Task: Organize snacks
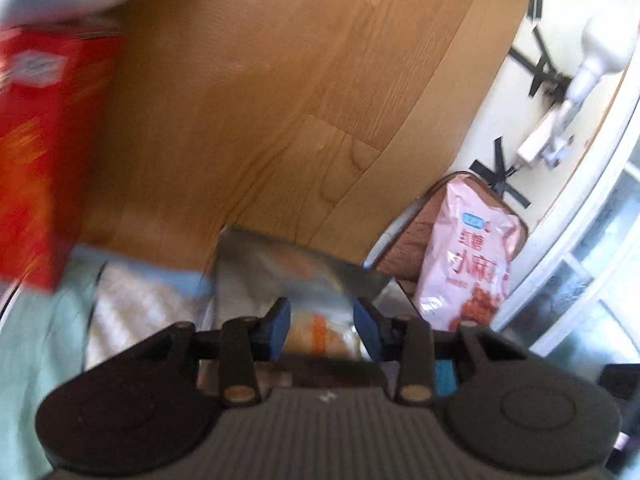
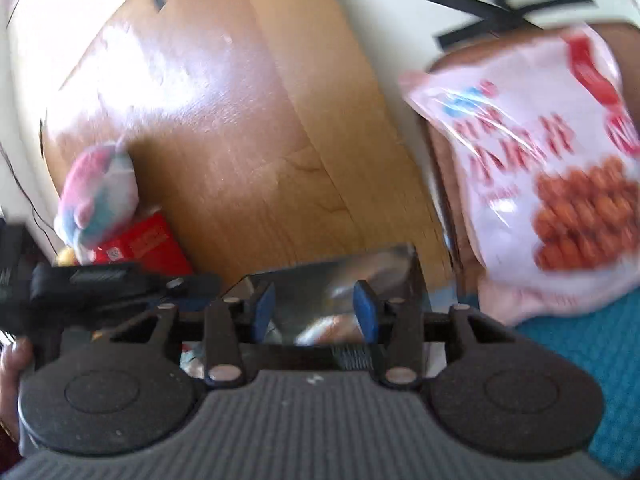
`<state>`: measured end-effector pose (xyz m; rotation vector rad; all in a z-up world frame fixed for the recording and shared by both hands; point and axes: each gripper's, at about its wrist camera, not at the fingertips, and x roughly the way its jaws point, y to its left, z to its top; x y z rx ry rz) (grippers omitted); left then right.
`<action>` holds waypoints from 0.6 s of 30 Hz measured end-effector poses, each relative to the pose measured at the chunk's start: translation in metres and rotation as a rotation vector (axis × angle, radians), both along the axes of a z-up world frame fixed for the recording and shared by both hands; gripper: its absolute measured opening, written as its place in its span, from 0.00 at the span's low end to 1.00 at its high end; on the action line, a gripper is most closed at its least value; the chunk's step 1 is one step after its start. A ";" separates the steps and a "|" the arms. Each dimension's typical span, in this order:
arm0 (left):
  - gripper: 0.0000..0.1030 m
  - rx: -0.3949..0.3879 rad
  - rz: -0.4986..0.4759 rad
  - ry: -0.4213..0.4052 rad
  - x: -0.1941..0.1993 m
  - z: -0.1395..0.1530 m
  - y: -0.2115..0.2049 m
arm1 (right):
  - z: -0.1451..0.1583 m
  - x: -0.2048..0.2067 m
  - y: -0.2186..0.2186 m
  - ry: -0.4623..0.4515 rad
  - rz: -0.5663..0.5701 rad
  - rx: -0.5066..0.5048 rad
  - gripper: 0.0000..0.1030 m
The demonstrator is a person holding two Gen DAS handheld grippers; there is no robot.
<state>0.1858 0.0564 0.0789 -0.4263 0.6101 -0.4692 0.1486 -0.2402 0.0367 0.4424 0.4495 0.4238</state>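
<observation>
A silver foil snack bag [image 1: 296, 276] lies under both grippers on the wooden table; it also shows in the right wrist view [image 2: 340, 280]. My left gripper [image 1: 322, 326] has its blue pads apart on either side of the bag's near edge. My right gripper [image 2: 316, 312] stands the same way over the bag, pads apart. A pink snack bag [image 1: 468, 252] lies in a brown tray [image 1: 408, 248] to the right; it fills the right wrist view's upper right [image 2: 540, 160]. A red snack box [image 1: 44, 152] stands at the left, blurred.
A pink and teal pouch [image 2: 100, 192] rests on the red box [image 2: 148, 244]. A pale green cloth [image 1: 36, 320] and a clear packet [image 1: 140, 300] lie at the left. A teal mat [image 2: 592, 352] lies under the tray. Black tape crosses [image 1: 500, 176] mark the white surface beyond the table.
</observation>
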 end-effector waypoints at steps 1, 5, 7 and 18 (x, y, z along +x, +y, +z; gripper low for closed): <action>0.34 -0.008 0.004 0.006 -0.007 -0.002 0.004 | -0.007 -0.004 -0.004 0.035 0.007 0.023 0.45; 0.34 -0.024 0.006 0.072 -0.048 -0.025 0.009 | -0.046 0.003 0.009 0.267 0.044 0.062 0.47; 0.34 -0.025 0.024 0.101 -0.072 -0.039 0.011 | -0.061 0.006 0.019 0.315 0.070 0.066 0.47; 0.35 -0.094 0.038 0.160 -0.176 -0.061 0.061 | -0.040 -0.126 0.058 0.252 0.346 -0.080 0.51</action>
